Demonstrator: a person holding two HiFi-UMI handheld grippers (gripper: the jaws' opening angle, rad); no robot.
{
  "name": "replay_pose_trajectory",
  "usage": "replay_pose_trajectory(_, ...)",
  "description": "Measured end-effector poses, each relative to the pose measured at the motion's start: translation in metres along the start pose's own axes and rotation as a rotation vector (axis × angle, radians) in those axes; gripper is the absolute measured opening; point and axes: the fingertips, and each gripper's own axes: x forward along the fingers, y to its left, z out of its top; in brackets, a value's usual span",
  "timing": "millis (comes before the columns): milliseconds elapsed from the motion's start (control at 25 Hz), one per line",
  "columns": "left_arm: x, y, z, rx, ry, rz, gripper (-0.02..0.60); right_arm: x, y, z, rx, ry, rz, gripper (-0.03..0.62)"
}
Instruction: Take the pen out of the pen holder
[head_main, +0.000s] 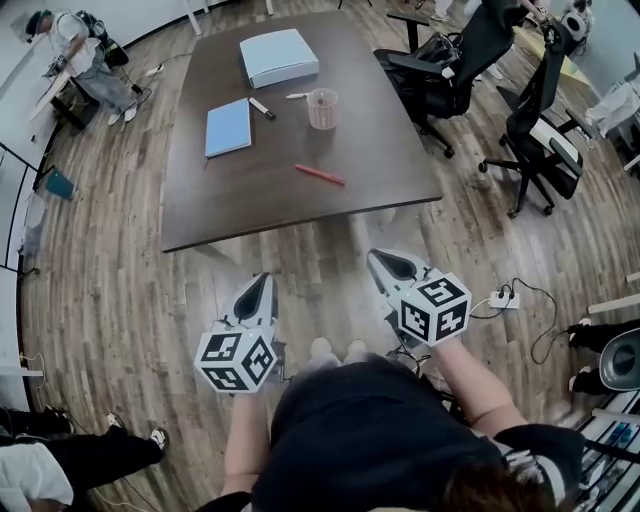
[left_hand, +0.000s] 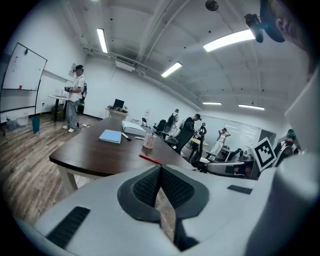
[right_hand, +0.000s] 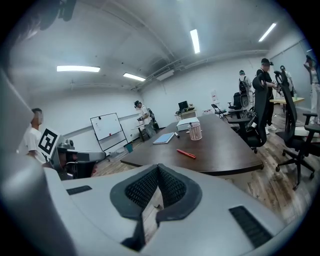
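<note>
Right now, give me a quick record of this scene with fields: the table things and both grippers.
table: dark brown, ahead of both grippers
holder: pink mesh, upright, no pen showing in it
red pen: flat on table, nearer than holder
notebook: blue, left of holder
marker: black, between notebook and holder
box: white, far end
left gripper: shut, empty, over floor
right gripper: shut, empty, over floor

Smooth dark wood table (head_main: 270, 195) over a plank wood floor (head_main: 120, 300)
On the table, a pink mesh pen holder (head_main: 322, 108) and a matt blue notebook (head_main: 228, 127).
</note>
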Motion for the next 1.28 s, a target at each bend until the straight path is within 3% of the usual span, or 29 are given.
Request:
replay_pose_trajectory(880, 0.044, -0.053, -0.008, 0.033, 0.031, 0.026, 0.017, -0.018, -0.054, -0.006, 0.003, 0.018, 0.044, 0.017)
replay_pose_trajectory(1280, 0.067, -0.053, -0.004, 0.039, 0.042, 0.031, 0.017, -0.012, -0.072, -0.001, 0.025, 0.011, 0.039, 0.017)
